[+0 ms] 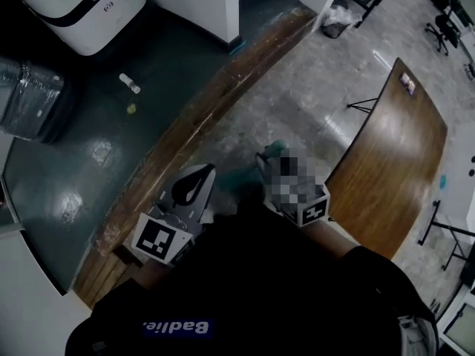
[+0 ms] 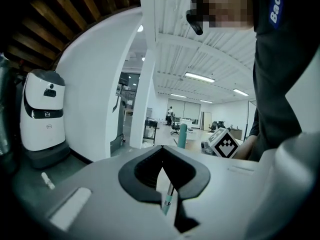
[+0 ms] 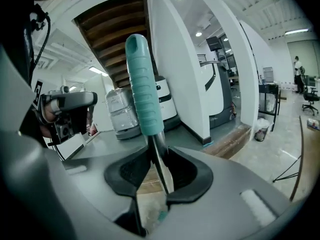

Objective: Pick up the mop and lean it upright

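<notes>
The mop's teal ribbed handle stands upright out of my right gripper, which is shut on the thin metal pole just below the grip. In the head view the handle pokes up just ahead of the right gripper. My left gripper hangs to the left of it, apart from the mop, jaws open with nothing between them. From the left gripper, the handle shows beyond the jaws, beside the right gripper's marker cube. The mop head is hidden.
A white robot and a clear water jug stand at the far left on dark green floor. A small bottle lies there. A wooden strip crosses the floor diagonally. A wooden table is at the right.
</notes>
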`<state>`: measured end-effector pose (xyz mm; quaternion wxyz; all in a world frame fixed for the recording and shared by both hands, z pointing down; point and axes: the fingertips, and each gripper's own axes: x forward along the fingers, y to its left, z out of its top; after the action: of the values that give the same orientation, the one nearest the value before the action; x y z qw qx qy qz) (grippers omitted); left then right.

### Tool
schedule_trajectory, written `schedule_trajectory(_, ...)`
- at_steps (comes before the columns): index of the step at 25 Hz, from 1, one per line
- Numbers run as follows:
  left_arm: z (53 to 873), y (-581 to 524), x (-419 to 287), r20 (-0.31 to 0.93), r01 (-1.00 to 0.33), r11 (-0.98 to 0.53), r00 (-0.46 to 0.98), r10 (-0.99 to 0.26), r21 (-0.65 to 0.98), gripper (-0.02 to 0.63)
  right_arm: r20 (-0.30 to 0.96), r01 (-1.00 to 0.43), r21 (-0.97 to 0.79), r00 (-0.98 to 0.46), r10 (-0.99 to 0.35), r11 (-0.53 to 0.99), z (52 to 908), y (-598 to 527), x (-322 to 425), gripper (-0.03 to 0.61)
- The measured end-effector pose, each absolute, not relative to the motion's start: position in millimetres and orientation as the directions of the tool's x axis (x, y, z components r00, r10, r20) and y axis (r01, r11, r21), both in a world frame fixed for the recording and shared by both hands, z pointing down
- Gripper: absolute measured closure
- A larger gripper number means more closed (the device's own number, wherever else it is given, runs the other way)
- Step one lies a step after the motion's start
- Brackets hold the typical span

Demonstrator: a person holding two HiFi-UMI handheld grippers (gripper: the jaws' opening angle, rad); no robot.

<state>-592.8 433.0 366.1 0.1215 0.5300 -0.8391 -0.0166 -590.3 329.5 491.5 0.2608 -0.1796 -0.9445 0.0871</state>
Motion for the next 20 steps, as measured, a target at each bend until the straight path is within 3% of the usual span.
schedule_trajectory(6,371.8,415.3,-619.8,0.21,-0.863,0.482,-0.448,-0.869,0.154,0.594,0.469,0.352,-0.28,-0.762,0.447,0.893,504.4,314.3,-622.0,0.466)
schedule_trajectory(11,369.6,407.2,-643.5,0.204,-0.881,0.446,-0.413,-0.887,0.156,0.594,0.476,0.312,-0.272,-0.779,0.409,0.91,503.0,305.1,-642.2,0.466)
schedule_trajectory(16,371.0,392.6,-679.3,0.16,-0.93,0.326,-0.301,-0.94,0.171,0.594,0.51,0.177,-0.259,-0.81,0.29,0.95,509.4,287.0,-659.6,0.466)
schedule_trajectory(20,367.4,381.2,-702.6,0.142,-0.965,0.194,-0.17,-0.975,0.175,0.594,0.521,-0.009,-0.25,-0.844,0.126,0.968,509.3,265.0,-660.4,0.466)
